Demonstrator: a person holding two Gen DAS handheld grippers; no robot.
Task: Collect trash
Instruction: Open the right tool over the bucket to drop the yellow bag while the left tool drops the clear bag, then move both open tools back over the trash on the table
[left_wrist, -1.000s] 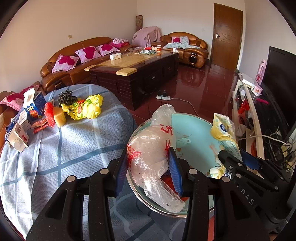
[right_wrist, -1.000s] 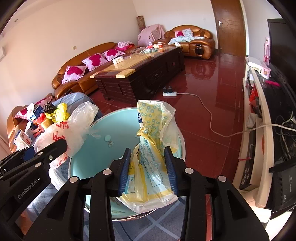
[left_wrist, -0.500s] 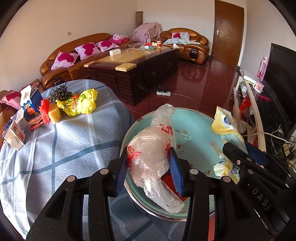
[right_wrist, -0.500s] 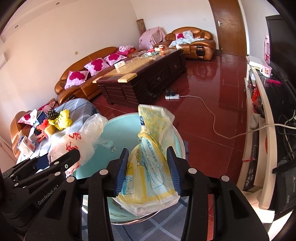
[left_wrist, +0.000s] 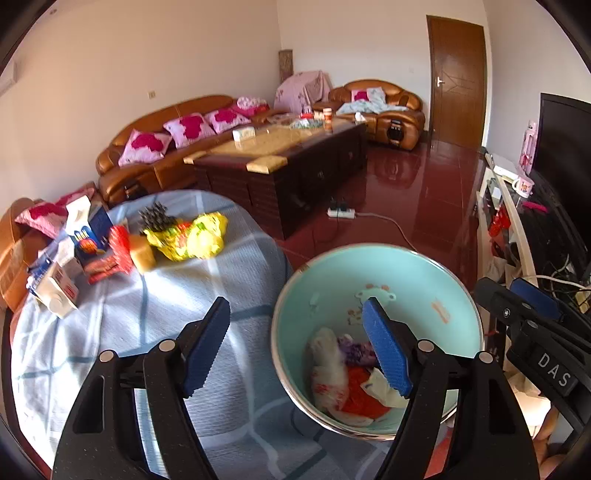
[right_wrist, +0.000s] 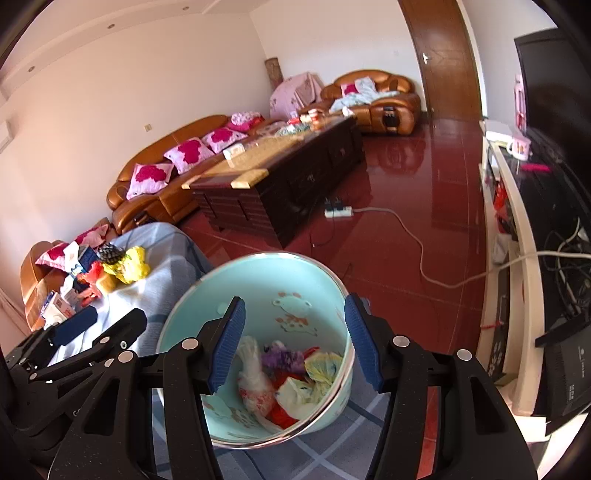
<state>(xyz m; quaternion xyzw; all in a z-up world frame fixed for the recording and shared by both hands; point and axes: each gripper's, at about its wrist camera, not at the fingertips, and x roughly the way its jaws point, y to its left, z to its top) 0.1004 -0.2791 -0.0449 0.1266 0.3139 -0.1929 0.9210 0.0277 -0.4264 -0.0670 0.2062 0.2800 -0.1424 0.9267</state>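
Both our tools hang spread and empty over the turquoise bin (right_wrist: 332, 291), the left tool (left_wrist: 295, 347) at its rim, the right tool (right_wrist: 293, 343) above crumpled bags (right_wrist: 295, 384) at its bottom. The yellow wrapper (left_wrist: 192, 240) across the counter (left_wrist: 122, 325) looks light, soft and crinkly; we would pinch a bunched fold, not its slick face.

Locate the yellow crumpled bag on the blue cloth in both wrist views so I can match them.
Left wrist: yellow crumpled bag upper left of centre, beside the pinecone.
Right wrist: same bag far left, mid-height.
Shared landmark: teal bin rim.
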